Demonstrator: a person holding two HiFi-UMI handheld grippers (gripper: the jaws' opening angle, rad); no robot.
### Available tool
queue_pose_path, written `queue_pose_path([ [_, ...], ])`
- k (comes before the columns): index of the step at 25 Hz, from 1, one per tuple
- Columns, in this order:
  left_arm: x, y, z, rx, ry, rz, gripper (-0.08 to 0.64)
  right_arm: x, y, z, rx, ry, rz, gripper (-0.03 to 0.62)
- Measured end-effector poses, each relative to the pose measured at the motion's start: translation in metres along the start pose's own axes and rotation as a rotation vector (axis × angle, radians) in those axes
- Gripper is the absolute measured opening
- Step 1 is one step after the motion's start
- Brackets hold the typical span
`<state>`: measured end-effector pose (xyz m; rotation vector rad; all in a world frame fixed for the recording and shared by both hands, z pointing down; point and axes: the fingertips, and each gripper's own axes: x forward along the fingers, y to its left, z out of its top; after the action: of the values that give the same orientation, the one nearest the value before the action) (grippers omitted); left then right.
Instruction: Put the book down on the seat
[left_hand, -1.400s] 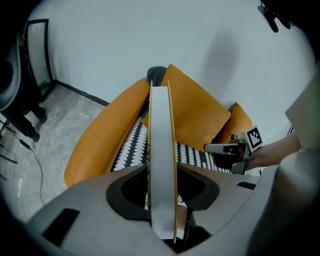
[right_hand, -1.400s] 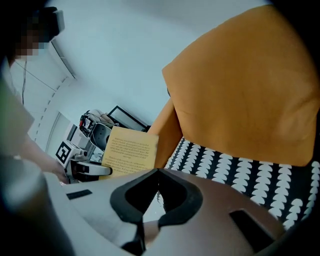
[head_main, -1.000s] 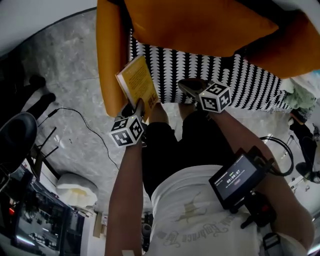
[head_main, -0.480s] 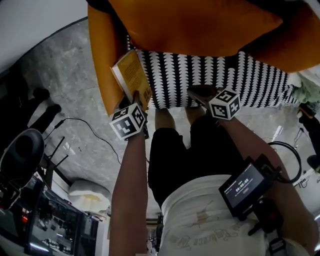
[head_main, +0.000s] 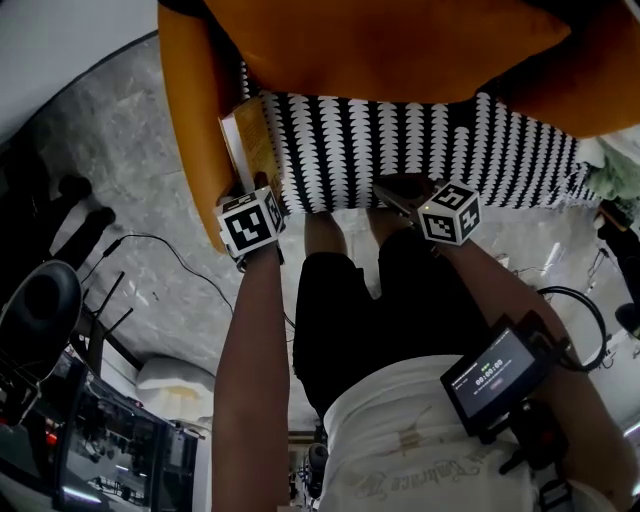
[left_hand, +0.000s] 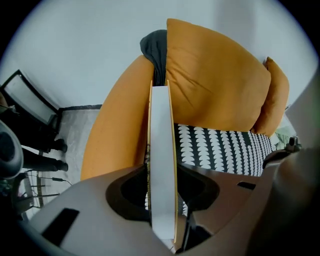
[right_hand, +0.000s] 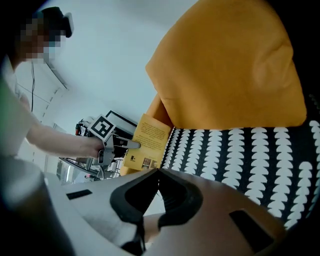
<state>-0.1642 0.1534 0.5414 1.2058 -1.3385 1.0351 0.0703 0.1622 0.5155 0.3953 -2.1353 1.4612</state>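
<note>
A yellow book (head_main: 248, 150) hangs on edge over the left end of the black-and-white patterned seat (head_main: 420, 140), close beside the orange armrest (head_main: 190, 120). My left gripper (head_main: 262, 190) is shut on its lower end. In the left gripper view the book (left_hand: 162, 130) stands edge-on between the pads, white pages facing me. My right gripper (head_main: 398, 192) hovers at the seat's front edge, shut and empty. From the right gripper view (right_hand: 159, 171) the book (right_hand: 149, 139) and the left gripper's fingers (right_hand: 131, 144) show at the seat's (right_hand: 240, 150) far left.
A large orange cushion (head_main: 400, 40) leans on the backrest behind the seat. On the marble floor at left are a cable (head_main: 150, 245), a dark office chair (head_main: 40, 300) and equipment. The person's legs stand right in front of the seat.
The left gripper has carried the book left and farther in toward the armrest, and the book has turned more edge-on. The right gripper has barely moved.
</note>
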Motion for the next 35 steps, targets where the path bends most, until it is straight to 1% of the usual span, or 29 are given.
queue_pose_path([
  [4, 0.018, 0.002, 0.006, 0.015, 0.006, 0.008, 0.155, 0.0, -0.008, -0.008, 0.008, 0.006, -0.006, 0.015],
  [7, 0.024, 0.007, 0.015, 0.008, 0.002, 0.019, 0.155, -0.001, -0.012, -0.012, 0.012, 0.007, -0.007, 0.015],
  [12, 0.029, 0.013, 0.03, 0.027, -0.017, -0.001, 0.156, -0.003, -0.014, -0.019, 0.012, 0.02, -0.019, 0.015],
  [16, 0.035, 0.027, 0.028, 0.027, -0.005, 0.019, 0.16, 0.001, -0.012, -0.021, 0.011, 0.024, -0.021, 0.015],
  [19, 0.033, 0.028, 0.027, 0.036, -0.016, 0.046, 0.166, -0.003, -0.014, -0.021, 0.011, 0.019, -0.02, 0.015],
  [25, 0.029, 0.028, 0.026, 0.074, -0.042, 0.082, 0.205, -0.004, -0.017, -0.019, 0.011, 0.015, -0.017, 0.015],
  [29, 0.02, 0.031, 0.024, 0.069, -0.054, 0.101, 0.218, -0.002, -0.013, -0.015, 0.007, 0.014, -0.014, 0.015],
  [35, 0.0, 0.038, 0.021, 0.061, -0.076, 0.113, 0.218, -0.002, -0.004, -0.003, -0.013, 0.013, -0.006, 0.015],
])
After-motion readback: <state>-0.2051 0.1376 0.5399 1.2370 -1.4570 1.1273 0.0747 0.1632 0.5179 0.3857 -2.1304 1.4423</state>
